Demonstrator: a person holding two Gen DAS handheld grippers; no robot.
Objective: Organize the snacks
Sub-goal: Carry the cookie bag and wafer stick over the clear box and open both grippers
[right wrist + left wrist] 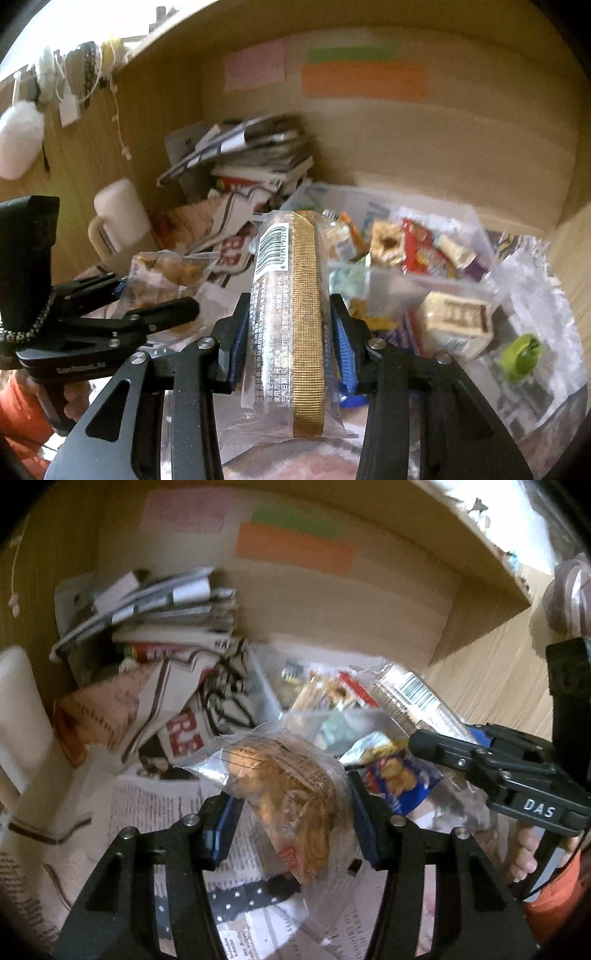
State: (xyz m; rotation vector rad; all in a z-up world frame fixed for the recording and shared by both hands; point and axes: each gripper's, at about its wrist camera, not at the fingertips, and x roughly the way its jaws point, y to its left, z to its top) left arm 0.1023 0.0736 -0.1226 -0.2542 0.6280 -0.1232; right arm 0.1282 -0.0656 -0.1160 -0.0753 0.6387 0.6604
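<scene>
The work area is a wooden desk alcove with pink, green and orange sticky notes on its back panel, and the desk surface is covered with newspaper. A stack of magazines sits against the rear left corner, and a white mug stands to its left. My left gripper has its jaws clamped on a clear bag of golden-brown pastry, one blue pad on each side of the wrapper, holding it above the newspaper. My right gripper has its jaws clamped on a clear-wrapped cake in a ribbed gold paper tray, turned on edge, with its barcode label facing the left side. Ahead of both grippers, a clear plastic container holds mixed snack packets, including a red one. A boxed snack lies on crinkled clear plastic just in front of the container, and a small green item rests near it to the right. A blue-and-yellow snack packet lies just right of the pastry bag.
</scene>
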